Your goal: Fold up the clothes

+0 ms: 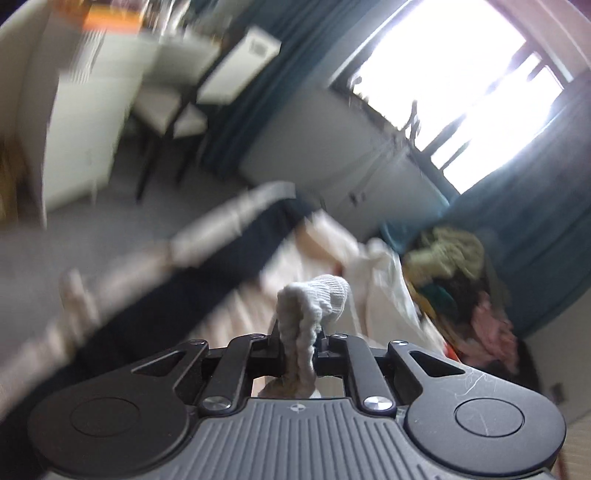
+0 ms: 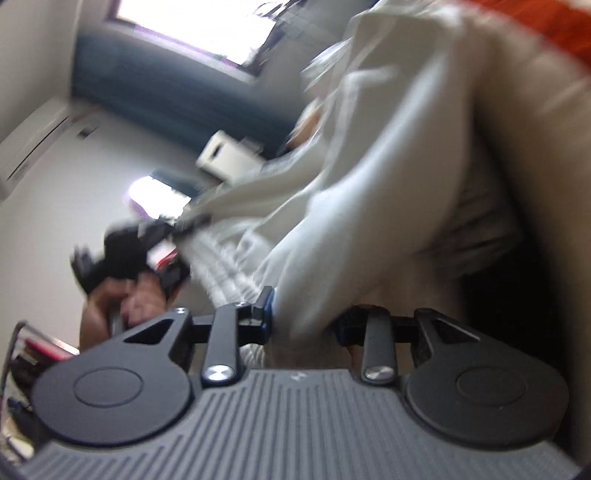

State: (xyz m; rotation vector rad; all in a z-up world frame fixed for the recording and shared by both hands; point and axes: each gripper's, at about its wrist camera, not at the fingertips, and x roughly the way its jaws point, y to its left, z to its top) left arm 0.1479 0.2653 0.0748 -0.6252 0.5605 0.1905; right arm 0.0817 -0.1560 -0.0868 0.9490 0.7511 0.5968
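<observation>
In the left wrist view my left gripper (image 1: 300,338) is shut on the ribbed knit edge of a white garment (image 1: 317,299), which bunches up above the jaws. The rest of the white garment (image 1: 384,288) trails away over a bed. In the right wrist view my right gripper (image 2: 304,319) is shut on a thick fold of the same white garment (image 2: 369,166), which fills the upper right. The other gripper (image 2: 129,254), black, shows at mid-left with the person's hand, holding the garment's ribbed edge. Both views are blurred.
A pile of mixed clothes (image 1: 461,280) lies on the bed at the right. A bed edge (image 1: 221,229) runs diagonally. Chairs (image 1: 173,107), teal curtains (image 1: 535,240) and a bright window (image 1: 461,81) stand behind. An orange item (image 2: 546,29) is at top right.
</observation>
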